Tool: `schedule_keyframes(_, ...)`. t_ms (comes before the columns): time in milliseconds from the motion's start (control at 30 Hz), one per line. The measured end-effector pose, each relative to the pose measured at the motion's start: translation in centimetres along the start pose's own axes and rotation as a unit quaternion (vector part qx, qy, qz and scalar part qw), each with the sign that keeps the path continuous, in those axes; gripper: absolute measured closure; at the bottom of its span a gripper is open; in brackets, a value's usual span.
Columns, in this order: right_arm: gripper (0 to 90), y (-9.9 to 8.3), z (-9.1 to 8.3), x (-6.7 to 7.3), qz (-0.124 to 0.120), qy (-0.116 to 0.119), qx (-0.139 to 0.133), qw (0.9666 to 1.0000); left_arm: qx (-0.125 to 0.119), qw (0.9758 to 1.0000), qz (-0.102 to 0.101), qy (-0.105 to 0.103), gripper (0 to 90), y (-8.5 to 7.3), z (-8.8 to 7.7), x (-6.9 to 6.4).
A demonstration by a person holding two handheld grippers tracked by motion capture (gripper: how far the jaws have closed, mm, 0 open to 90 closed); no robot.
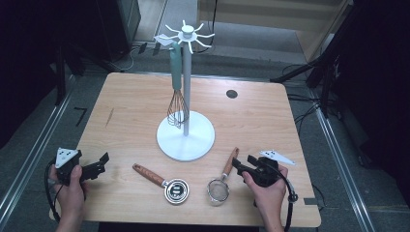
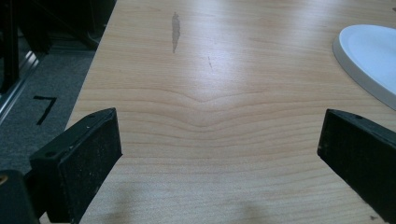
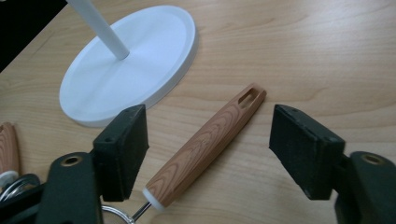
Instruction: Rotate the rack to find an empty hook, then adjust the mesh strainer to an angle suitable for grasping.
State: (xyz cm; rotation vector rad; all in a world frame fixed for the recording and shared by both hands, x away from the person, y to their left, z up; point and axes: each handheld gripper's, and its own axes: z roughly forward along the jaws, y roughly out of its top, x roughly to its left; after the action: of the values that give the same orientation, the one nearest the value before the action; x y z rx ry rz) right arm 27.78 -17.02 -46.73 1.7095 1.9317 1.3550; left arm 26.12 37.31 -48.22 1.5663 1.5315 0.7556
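Straddling the strainer's wood-grain handle at lower centre, the right gripper has open jaws, not touching it; left gripper gapes over bare bench.

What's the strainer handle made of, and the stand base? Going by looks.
Strainer handle: looks like wood or wood-print plastic, matte, with brown grain lines, a hanging slot and a white end cap; can't tell which. Stand base: smooth white disc, satin sheen, probably painted metal or plastic.
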Motion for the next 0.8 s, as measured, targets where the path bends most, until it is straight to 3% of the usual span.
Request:
schedule_keyframes(67,23.6,-0.2,0.3,0.1,0.009,0.012,0.011,0.9998,0.001,1.0000,0.001,-0.001,0.0,0.0,0.0,0.0)
schedule_keyframes(167,23.8,-0.4,0.8,0.4,0.014,0.017,0.023,0.9995,0.001,1.0000,0.001,-0.001,0.0,0.0,0.0,0.0)
schedule_keyframes(367,40.1,-0.6,1.2,1.4,0.040,0.001,0.045,0.9982,0.002,1.0000,0.001,0.000,0.0,0.0,0.0,0.0)
schedule_keyframes(467,48.4,-0.7,1.1,1.6,0.075,0.004,0.061,0.9953,0.002,1.0000,0.001,0.000,0.0,0.0,0.0,0.0)
schedule_keyframes(800,50.0,-0.9,1.7,2.1,0.098,-0.017,0.108,0.9892,0.002,1.0000,0.001,0.000,0.0,0.0,0.0,0.0)
